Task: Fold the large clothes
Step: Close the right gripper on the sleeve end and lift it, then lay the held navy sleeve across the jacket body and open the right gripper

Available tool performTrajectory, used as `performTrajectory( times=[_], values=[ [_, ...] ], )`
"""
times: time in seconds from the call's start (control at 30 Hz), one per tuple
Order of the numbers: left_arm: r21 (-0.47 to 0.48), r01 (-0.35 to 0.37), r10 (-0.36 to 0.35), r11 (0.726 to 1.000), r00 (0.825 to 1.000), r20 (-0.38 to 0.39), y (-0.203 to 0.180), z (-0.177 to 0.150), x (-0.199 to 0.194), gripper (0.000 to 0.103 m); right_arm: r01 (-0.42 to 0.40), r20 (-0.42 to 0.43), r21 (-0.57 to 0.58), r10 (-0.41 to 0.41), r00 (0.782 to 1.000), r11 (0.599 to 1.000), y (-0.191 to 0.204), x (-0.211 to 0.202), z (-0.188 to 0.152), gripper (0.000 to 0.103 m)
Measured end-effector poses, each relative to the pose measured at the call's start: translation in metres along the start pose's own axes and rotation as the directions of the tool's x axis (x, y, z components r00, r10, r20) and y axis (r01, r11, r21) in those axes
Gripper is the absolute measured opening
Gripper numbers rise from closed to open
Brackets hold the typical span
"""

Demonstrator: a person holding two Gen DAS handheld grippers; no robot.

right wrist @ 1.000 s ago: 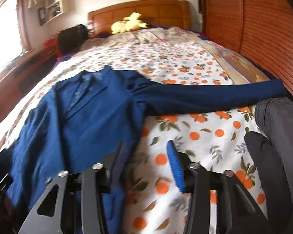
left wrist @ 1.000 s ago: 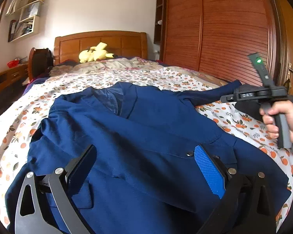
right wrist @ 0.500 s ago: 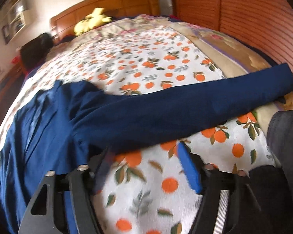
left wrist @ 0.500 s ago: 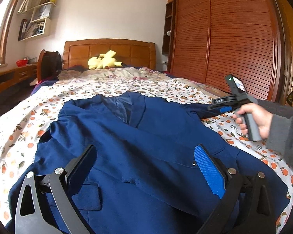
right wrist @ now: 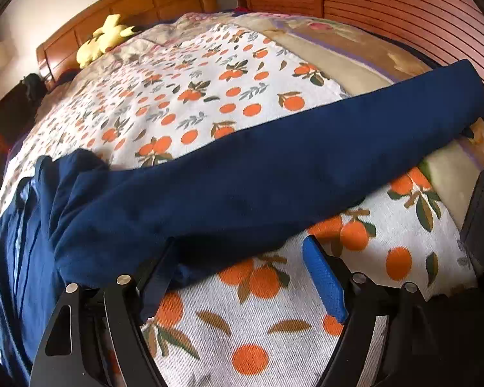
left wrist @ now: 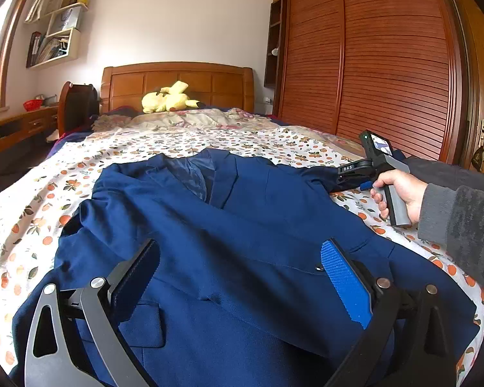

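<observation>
A navy blue suit jacket [left wrist: 229, 225] lies face up on a bed. My left gripper [left wrist: 238, 277] hovers open over its lower front, holding nothing. In the right wrist view the jacket's right sleeve [right wrist: 274, 174] stretches across the sheet toward the bed's right edge. My right gripper [right wrist: 238, 277] is open, low at the near edge of that sleeve close to the shoulder, holding nothing. The right gripper also shows in the left wrist view [left wrist: 355, 180], at the sleeve beside the jacket's shoulder.
The bed has an orange-print sheet [right wrist: 209, 74] and a wooden headboard [left wrist: 177, 84] with a yellow plush toy [left wrist: 167, 98]. A slatted wooden wardrobe [left wrist: 387, 64] runs along the right side. A desk and wall shelves [left wrist: 55, 38] stand at the left.
My right gripper has moved forward and down from above the jacket's side to the sleeve's near edge. My left gripper has tilted up slightly but stays over the jacket's lower front.
</observation>
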State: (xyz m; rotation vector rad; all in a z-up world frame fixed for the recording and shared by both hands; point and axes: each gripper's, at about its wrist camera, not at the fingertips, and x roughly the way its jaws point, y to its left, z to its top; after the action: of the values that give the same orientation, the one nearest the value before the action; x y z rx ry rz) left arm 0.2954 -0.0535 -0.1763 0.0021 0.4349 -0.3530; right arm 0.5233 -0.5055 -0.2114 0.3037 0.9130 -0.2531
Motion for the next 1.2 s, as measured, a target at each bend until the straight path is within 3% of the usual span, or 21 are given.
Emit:
performTrajectory(
  times=[0.07,0.13,0.17,0.37,0.53,0.63,0.83,0.97,1.2],
  values=[
    [0.001,0.0,0.0,1.0,1.0,0.001,0.0,0.0,0.0,0.101,0.014,0.004,-0.024,-0.013,1.0,1.0,0.004,0.002,0.002,0.035],
    [0.005,-0.002,0.002,1.0,1.0,0.0,-0.001,0.0,-0.001,0.101,0.046,0.016,-0.077,-0.045,0.999,0.996,0.012,0.001,0.003,0.009],
    [0.006,-0.003,0.003,1.0,1.0,0.001,-0.001,0.0,-0.001,0.101,0.06,0.029,-0.112,-0.058,0.998,0.992,0.017,-0.001,0.003,0.004],
    [0.004,-0.003,0.003,1.0,1.0,-0.003,-0.001,0.0,0.0,0.1,0.038,0.174,-0.199,-0.003,0.985,0.979,0.035,-0.049,0.004,0.002],
    [0.002,-0.002,0.002,1.0,1.0,-0.005,0.001,0.0,0.001,0.101,-0.034,0.24,-0.346,0.123,0.963,0.938,0.072,-0.106,-0.004,0.002],
    [0.007,-0.004,0.004,1.0,1.0,-0.004,0.0,0.0,0.001,0.101,-0.093,0.22,-0.405,0.196,0.956,0.91,0.094,-0.127,-0.012,0.002],
    [0.011,-0.006,0.006,1.0,1.0,-0.008,-0.001,0.0,0.002,0.1,-0.205,0.122,-0.569,0.328,0.937,0.796,0.151,-0.156,-0.059,0.002],
    [0.011,-0.005,0.005,1.0,1.0,-0.009,-0.001,0.0,0.002,0.1,-0.221,0.071,-0.624,0.336,0.939,0.75,0.172,-0.157,-0.087,0.002],
    [0.009,-0.003,0.003,1.0,1.0,-0.011,-0.001,0.001,0.001,0.101,-0.263,-0.014,-0.611,0.322,0.947,0.747,0.172,-0.146,-0.103,0.005]
  ],
)
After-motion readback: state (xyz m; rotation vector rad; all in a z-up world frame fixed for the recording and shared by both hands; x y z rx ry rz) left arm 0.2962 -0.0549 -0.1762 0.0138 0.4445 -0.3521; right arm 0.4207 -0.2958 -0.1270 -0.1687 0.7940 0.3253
